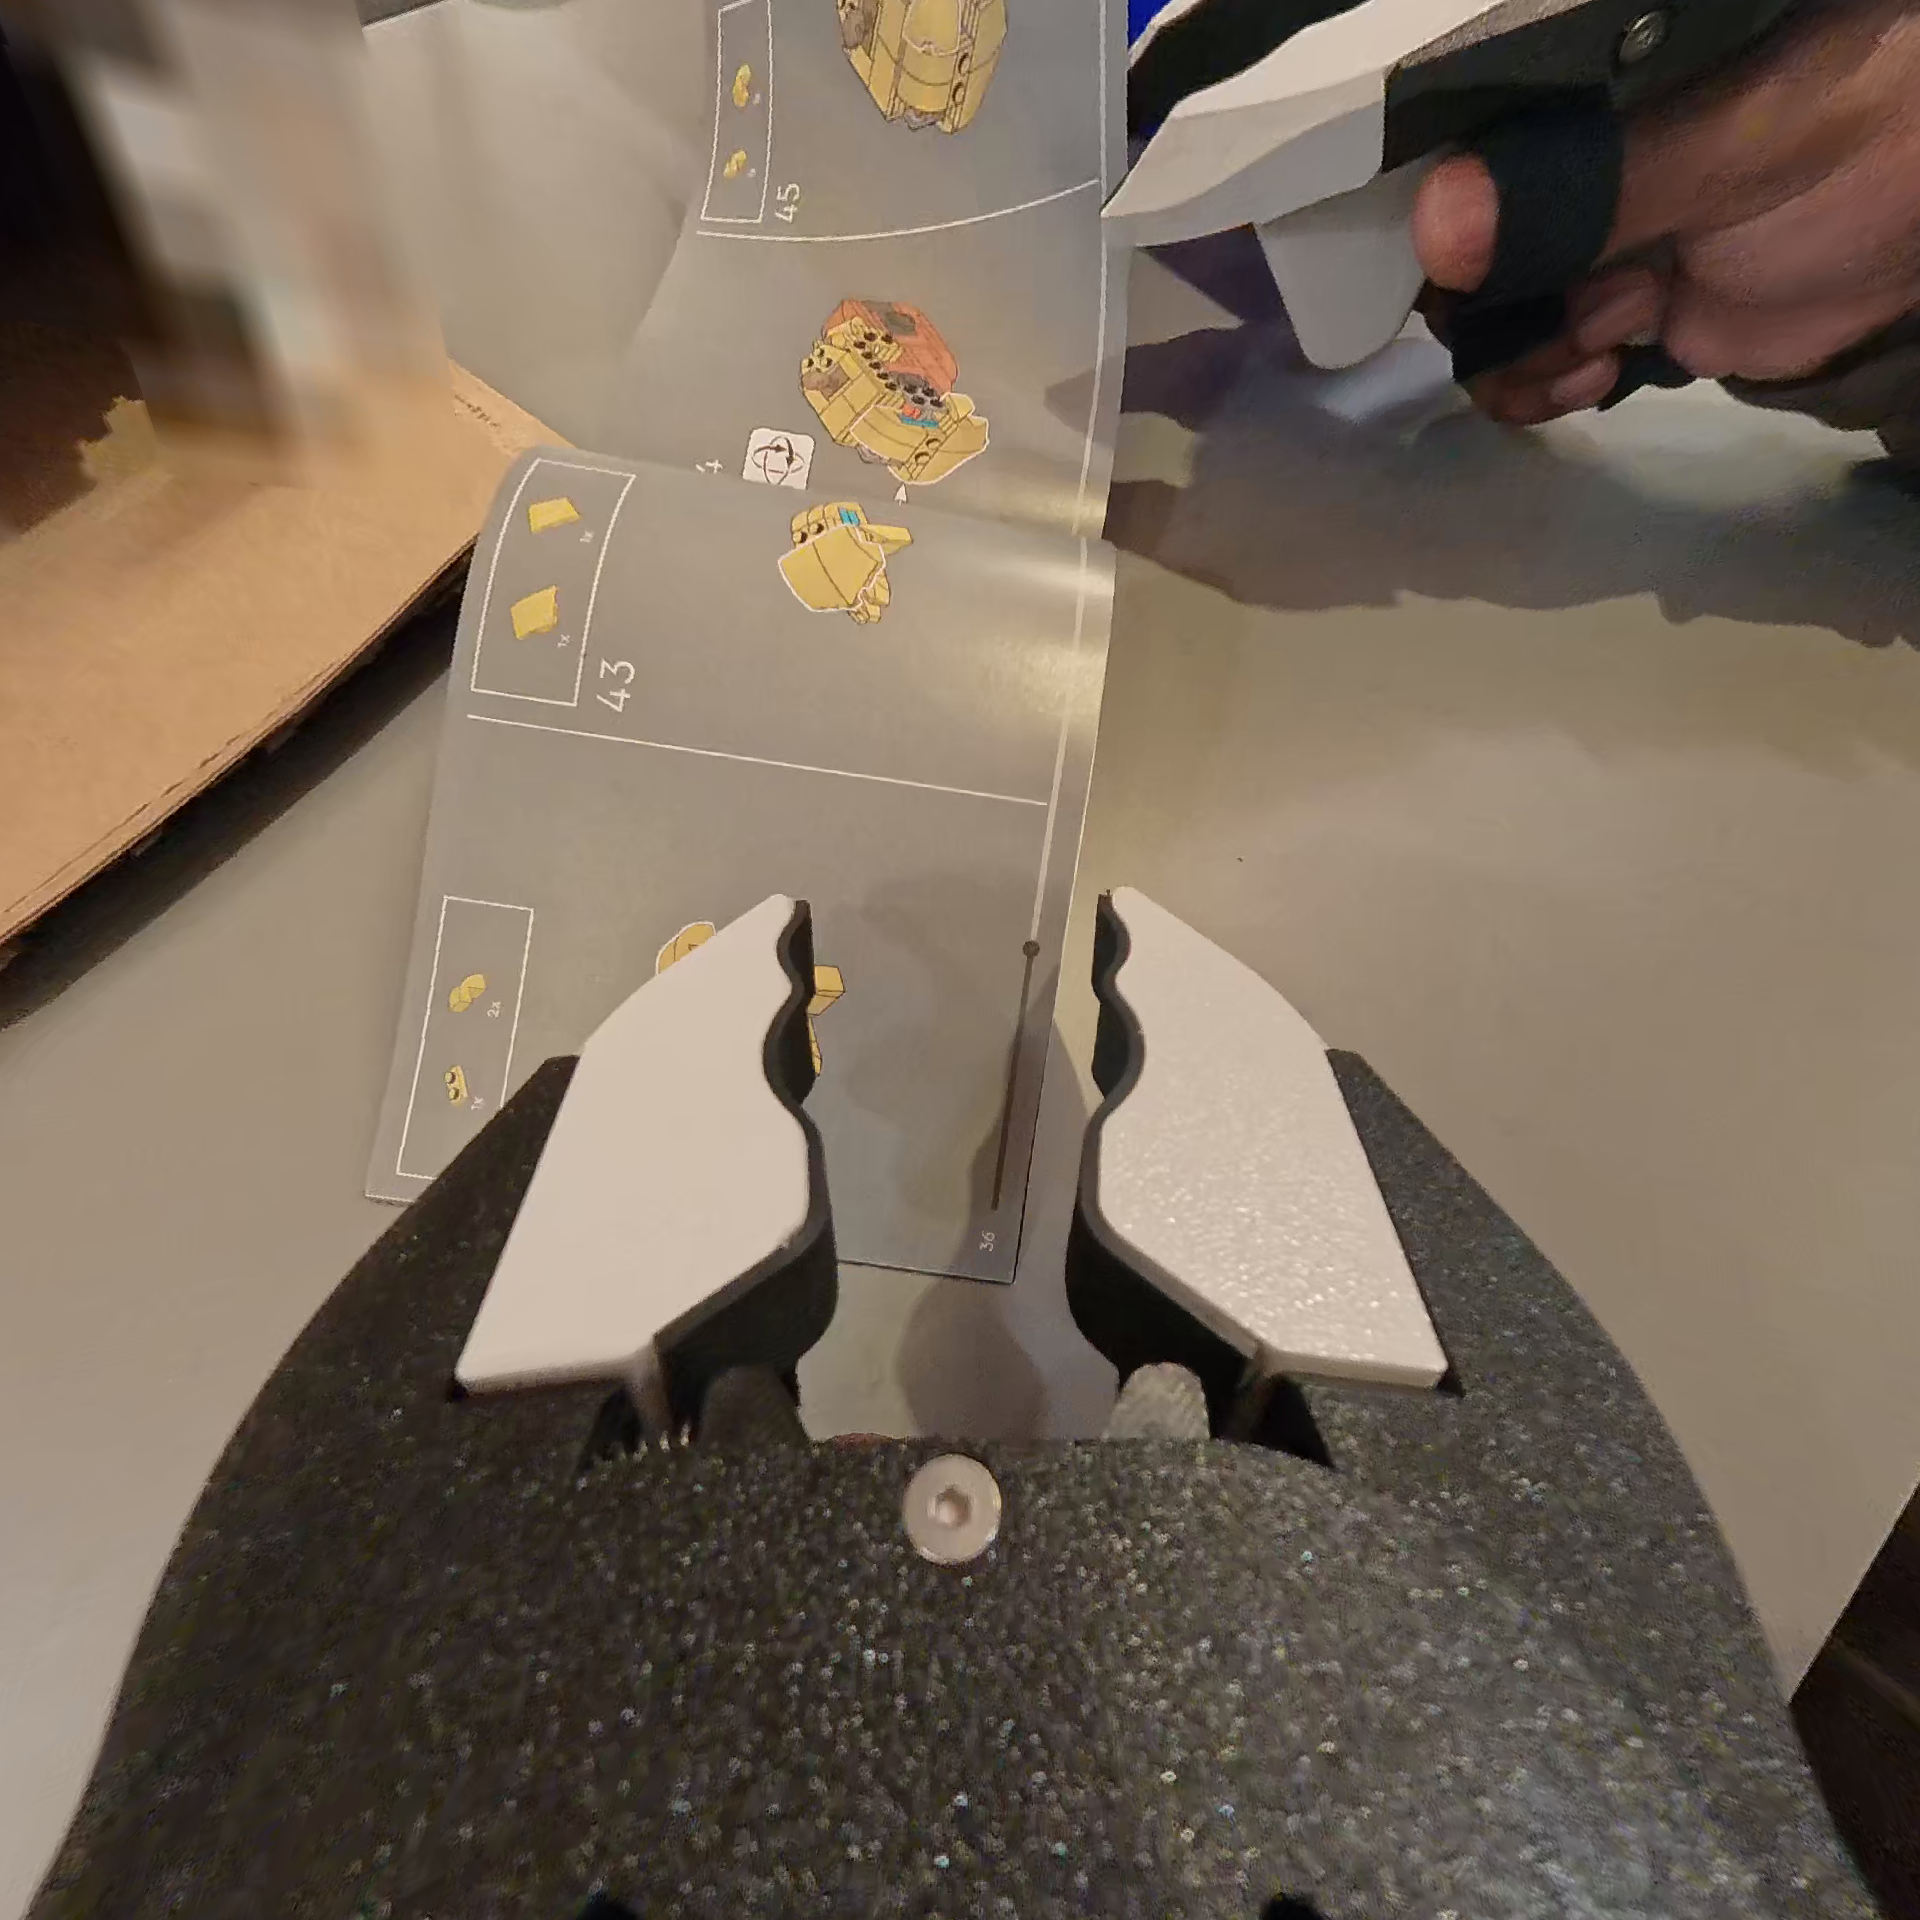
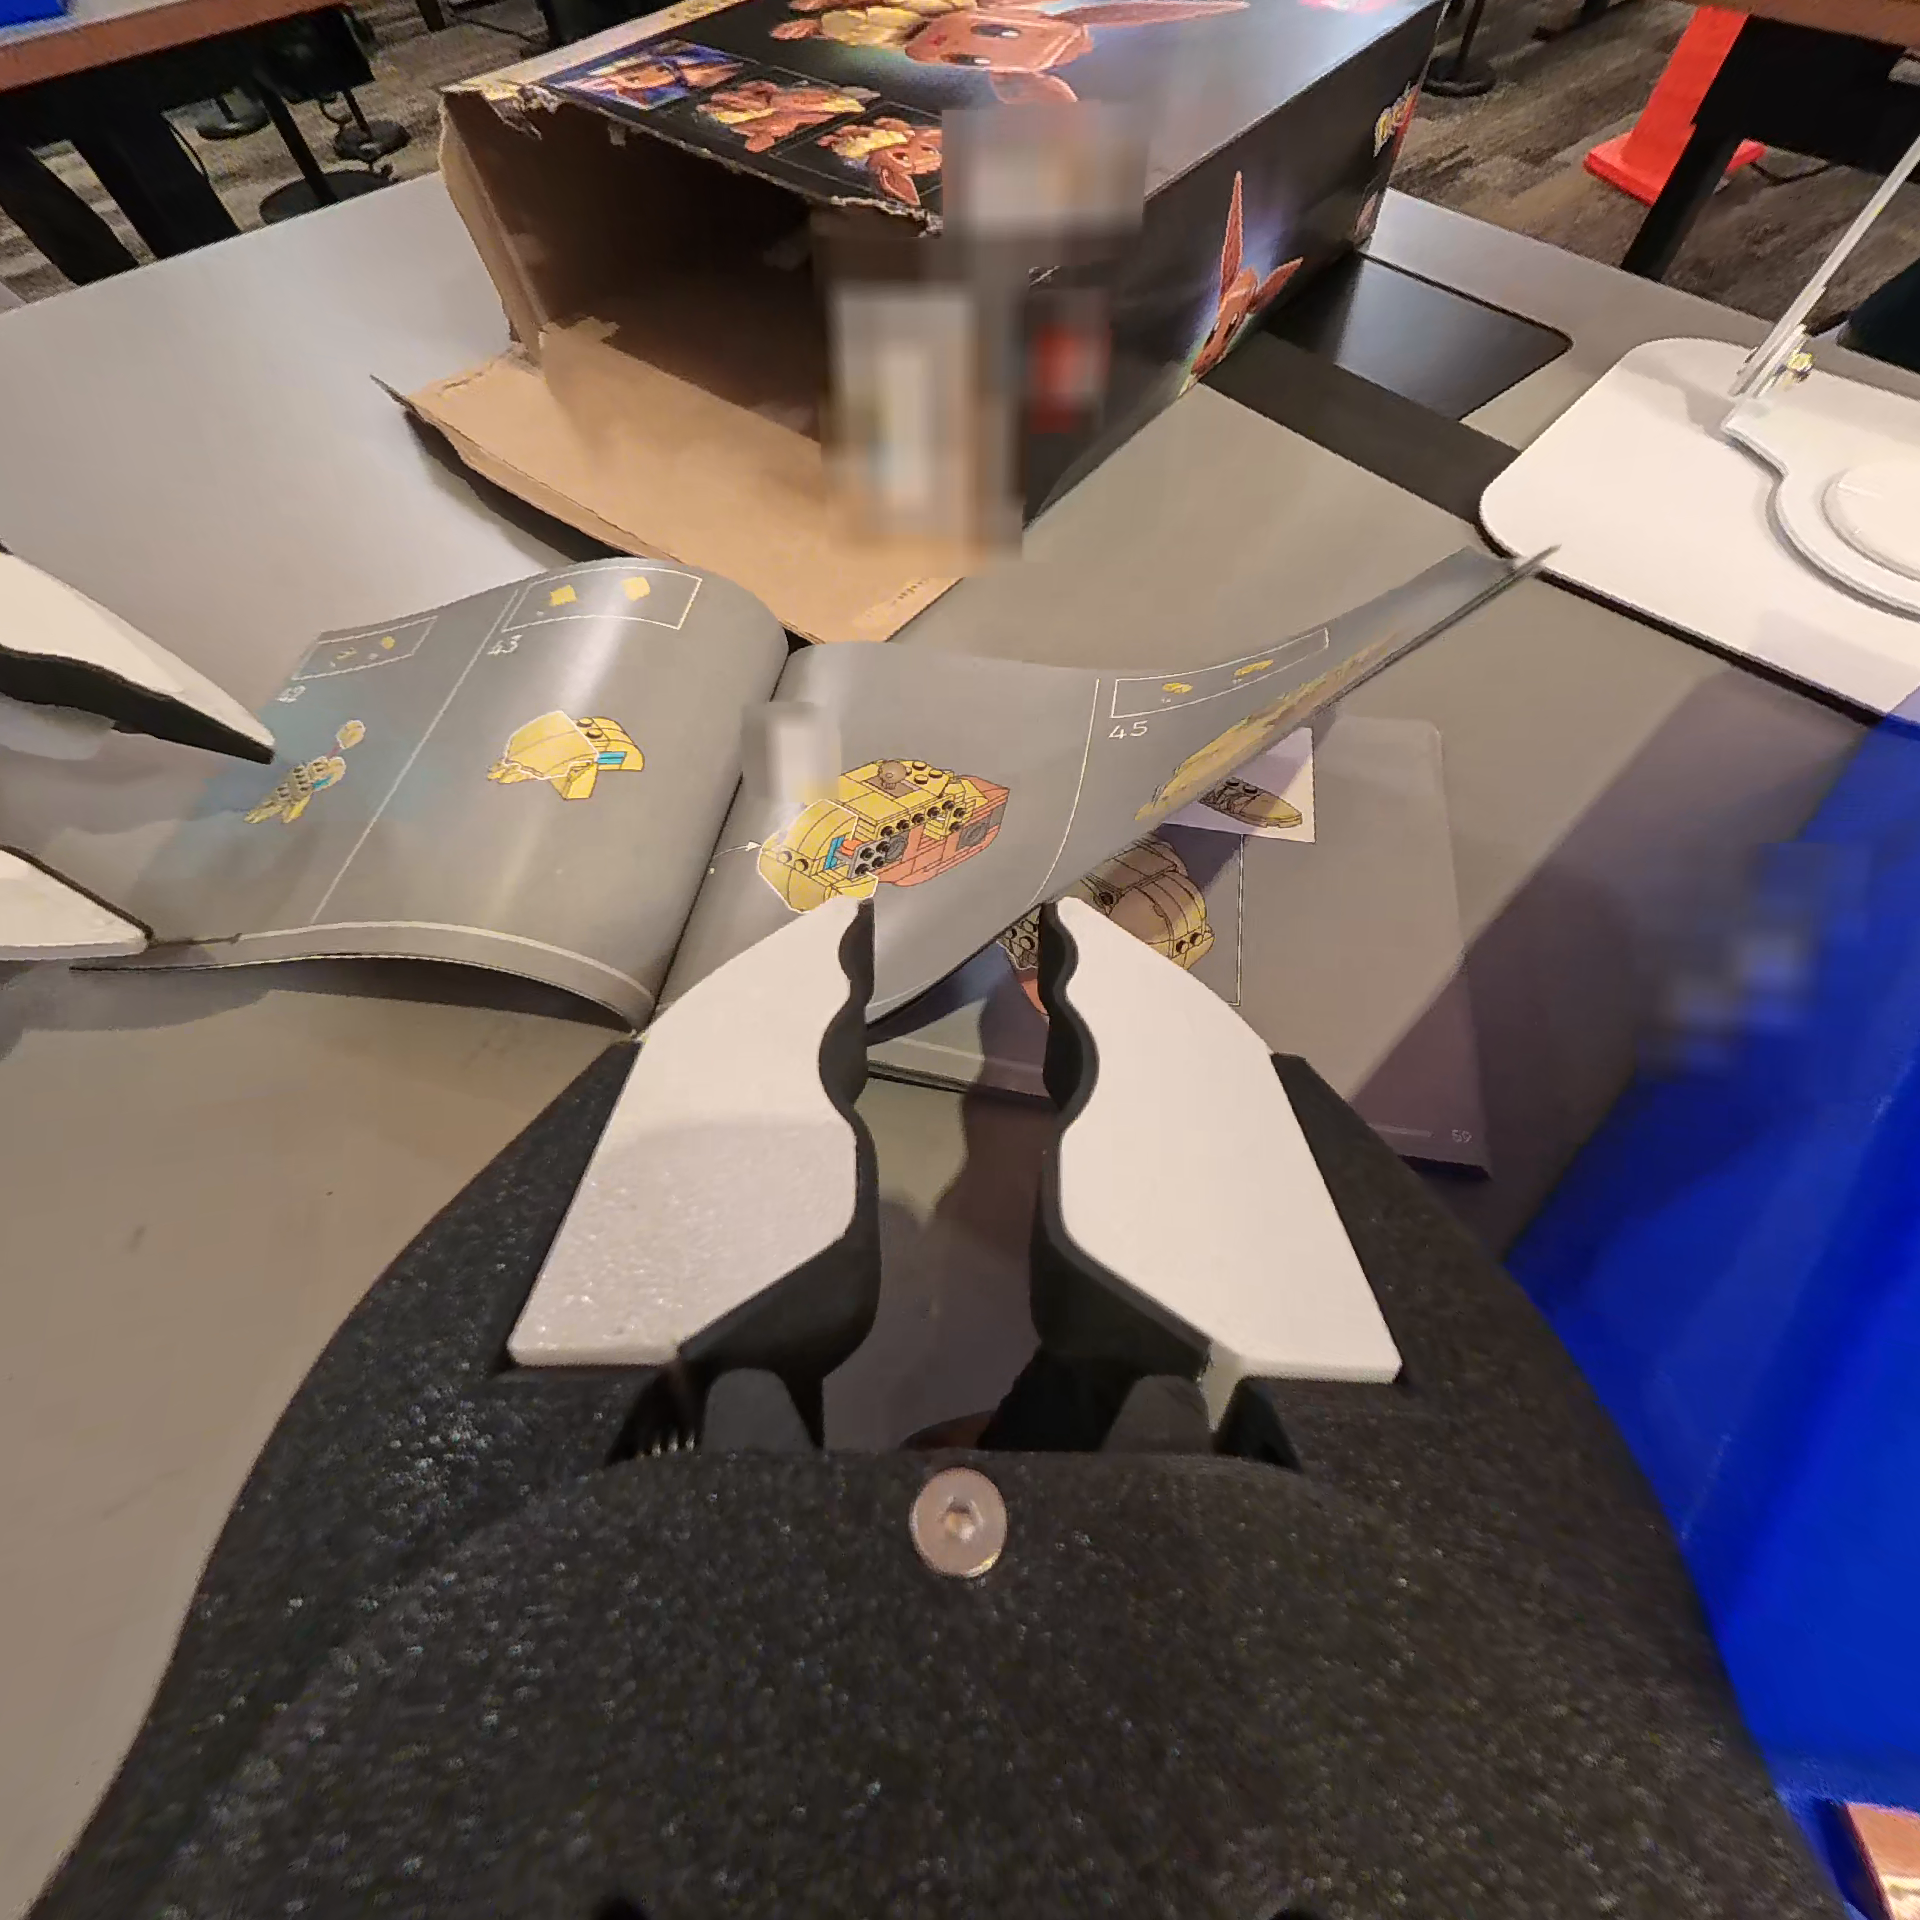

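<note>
An open grey instruction booklet (image 2: 540,831) with printed diagrams of yellow brick models lies on the grey tabletop (image 2: 208,1195), filling the middle of both views. In the right wrist view, one loose page (image 2: 1039,790) of the booklet lifts off the stack and rises toward the upper right of the frame, showing the next page (image 2: 1340,935) flat beneath it. The right claw (image 2: 954,925) sits at the lower edge of this lifted page, its white fingers (image 2: 748,1039) spread with a clear gap; the page edge passes between the tips, and no pinch on it shows. In the left wrist view, the left claw (image 1: 954,914) hovers low over the near end of the booklet's left-hand page (image 1: 727,831), its fingers spread wide and pinching nothing, the page's right edge lying between them. A torn-open cardboard box (image 2: 665,343) with a dark printed outside lies on its side behind the booklet, at the top centre of the right wrist view. A white flat stand base (image 2: 1662,499) sits at the upper right, and a blue surface (image 2: 1714,1299) fills the right edge.
</note>
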A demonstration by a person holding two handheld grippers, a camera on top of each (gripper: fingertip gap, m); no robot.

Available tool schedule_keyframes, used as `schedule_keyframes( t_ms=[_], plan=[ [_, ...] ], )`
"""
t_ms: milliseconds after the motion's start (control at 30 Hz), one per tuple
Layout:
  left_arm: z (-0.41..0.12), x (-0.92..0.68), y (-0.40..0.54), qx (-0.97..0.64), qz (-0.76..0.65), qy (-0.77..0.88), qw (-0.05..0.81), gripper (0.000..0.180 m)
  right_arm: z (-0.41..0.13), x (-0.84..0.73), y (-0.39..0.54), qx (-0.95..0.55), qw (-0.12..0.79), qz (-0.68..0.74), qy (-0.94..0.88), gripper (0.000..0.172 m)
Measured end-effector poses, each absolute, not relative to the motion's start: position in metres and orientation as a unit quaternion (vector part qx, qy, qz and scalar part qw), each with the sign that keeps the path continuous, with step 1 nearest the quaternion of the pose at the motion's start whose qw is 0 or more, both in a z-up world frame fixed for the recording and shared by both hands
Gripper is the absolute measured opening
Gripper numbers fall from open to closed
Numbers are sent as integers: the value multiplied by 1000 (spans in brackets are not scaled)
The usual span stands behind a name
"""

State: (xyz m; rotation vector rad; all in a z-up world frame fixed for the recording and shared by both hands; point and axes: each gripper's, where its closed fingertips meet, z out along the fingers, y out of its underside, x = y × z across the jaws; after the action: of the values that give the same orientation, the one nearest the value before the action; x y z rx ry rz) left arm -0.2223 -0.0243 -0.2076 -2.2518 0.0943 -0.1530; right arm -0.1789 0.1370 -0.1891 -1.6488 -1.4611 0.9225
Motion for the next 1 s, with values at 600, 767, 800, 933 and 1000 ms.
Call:
schedule_keyframes(
  t_ms=[600,767,800,933,1000],
  plan=[
    [-155,-239,33,-879,-56,24,473,49,-185,-191,118,-594,387,363,-605,30],
    [-152,-232,75,-867,-174,6,466,49,-188,-195,105,-571,392,353,-629,30],
    [-155,-230,80,-865,-195,2,462,49,-189,-196,103,-567,394,350,-634,30],
    [-165,-232,86,-860,-224,-13,458,49,-192,-195,97,-551,400,341,-648,29],
    [-166,-233,85,-856,-230,-18,463,48,-193,-195,95,-547,400,341,-651,29]
  ],
)
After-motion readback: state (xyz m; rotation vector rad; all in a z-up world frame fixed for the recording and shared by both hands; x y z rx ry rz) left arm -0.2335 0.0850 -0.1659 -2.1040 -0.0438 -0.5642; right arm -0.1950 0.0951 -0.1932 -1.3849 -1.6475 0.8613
